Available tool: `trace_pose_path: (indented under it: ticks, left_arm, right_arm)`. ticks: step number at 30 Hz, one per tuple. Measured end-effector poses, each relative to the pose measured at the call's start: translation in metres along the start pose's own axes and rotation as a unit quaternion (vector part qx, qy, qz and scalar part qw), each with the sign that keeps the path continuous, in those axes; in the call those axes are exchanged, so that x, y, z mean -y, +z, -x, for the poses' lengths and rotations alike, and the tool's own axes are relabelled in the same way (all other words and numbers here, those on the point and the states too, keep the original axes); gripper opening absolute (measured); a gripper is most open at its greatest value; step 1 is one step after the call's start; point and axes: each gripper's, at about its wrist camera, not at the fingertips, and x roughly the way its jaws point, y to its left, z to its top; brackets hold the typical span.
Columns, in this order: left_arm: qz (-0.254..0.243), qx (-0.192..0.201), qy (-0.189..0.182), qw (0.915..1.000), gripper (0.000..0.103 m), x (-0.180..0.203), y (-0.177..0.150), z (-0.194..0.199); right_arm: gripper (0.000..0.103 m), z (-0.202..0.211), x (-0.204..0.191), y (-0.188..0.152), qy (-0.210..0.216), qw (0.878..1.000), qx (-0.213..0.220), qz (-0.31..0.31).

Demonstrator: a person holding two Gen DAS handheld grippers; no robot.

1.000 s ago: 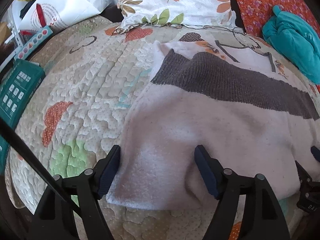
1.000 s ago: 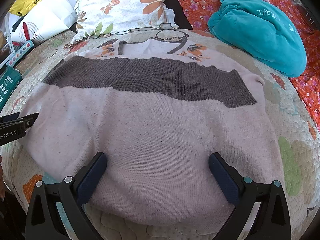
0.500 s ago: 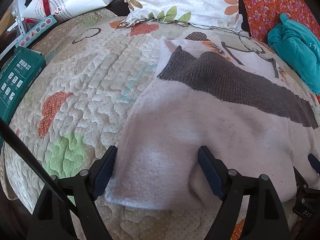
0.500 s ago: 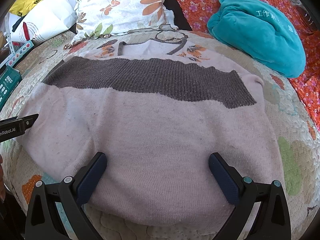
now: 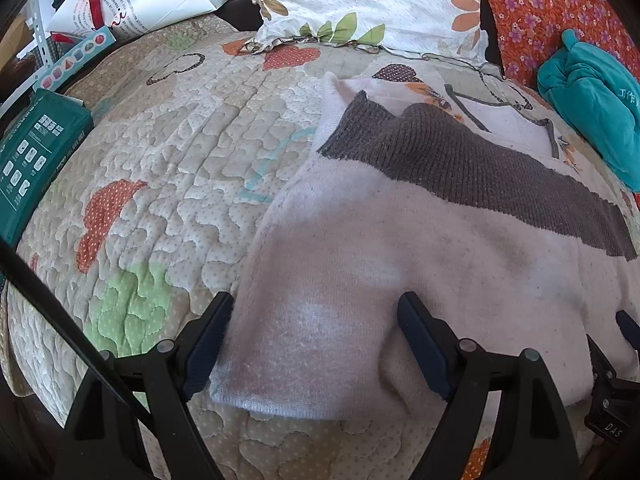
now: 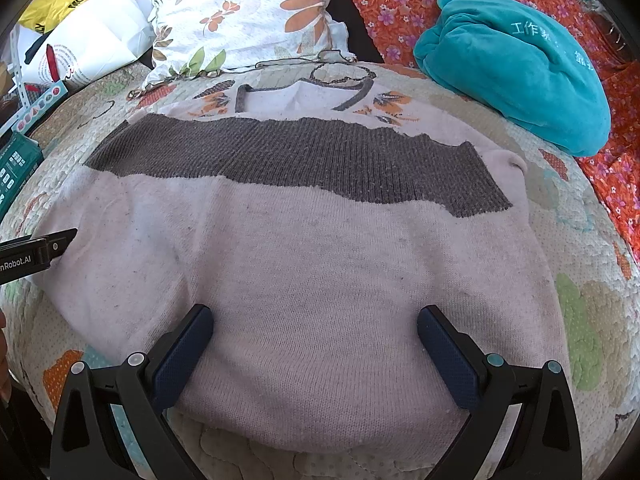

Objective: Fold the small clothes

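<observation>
Left claw: the left claw (image 5: 312,344) stands wide open and holds nothing; its dark blue pads (image 5: 208,344) straddle the near left corner of the garment, low over it.
Right claw: the right claw (image 6: 312,354) is also wide open and empty, its two fingers on either side of the middle of the near hem.
Garment: a pale pink knitted sweater with a broad grey-brown ribbed band (image 6: 304,248) lies spread flat on the bed, the band folded across its far part, the printed neckline beyond it.
Bed: a quilted cream bedspread with orange and green patches (image 5: 160,168) carries the sweater.
Around: a floral white pillow (image 6: 240,12) and a teal velvet bundle (image 6: 516,68) lie well beyond the sweater; a green box (image 5: 28,160) is at the left edge.
Change: over the last second the left view shifted a little toward the corner; the right one stayed the same, and the cloth did not move.
Meaning: I judge that both claws are settling for a grasp of the near hem, and the next fold is not yet begun.
</observation>
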Motion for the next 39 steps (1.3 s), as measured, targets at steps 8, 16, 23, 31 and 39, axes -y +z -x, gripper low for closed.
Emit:
trace_pose_path:
  ticks: [8,16,23,31,39]
  left_arm:
    - [0.006,0.035,-0.064,0.9973,0.076,-0.005,0.007,0.031]
    - [0.102,0.023,-0.08,0.9913,0.076,-0.058,0.018,0.032]
    - [0.143,-0.026,-0.143,0.9789,0.075,-0.07,0.007,0.015]
    - [0.184,-0.052,-0.172,0.9665,0.013,-0.077,-0.001,-0.004]
    - [0.218,-0.072,-0.218,0.9486,0.013,-0.089,-0.007,-0.001]
  right_arm:
    - [0.103,0.001,0.0,0.0,-0.001,1.0,0.003,0.001]
    - [0.094,0.019,-0.002,0.013,0.02,0.999,-0.045,-0.001]
    - [0.093,0.051,-0.036,0.074,0.112,0.993,-0.035,0.016]
    - [0.093,-0.042,-0.16,0.151,0.169,0.969,-0.159,0.084]
    - [0.091,-0.109,-0.256,0.141,0.048,0.952,-0.247,0.175]
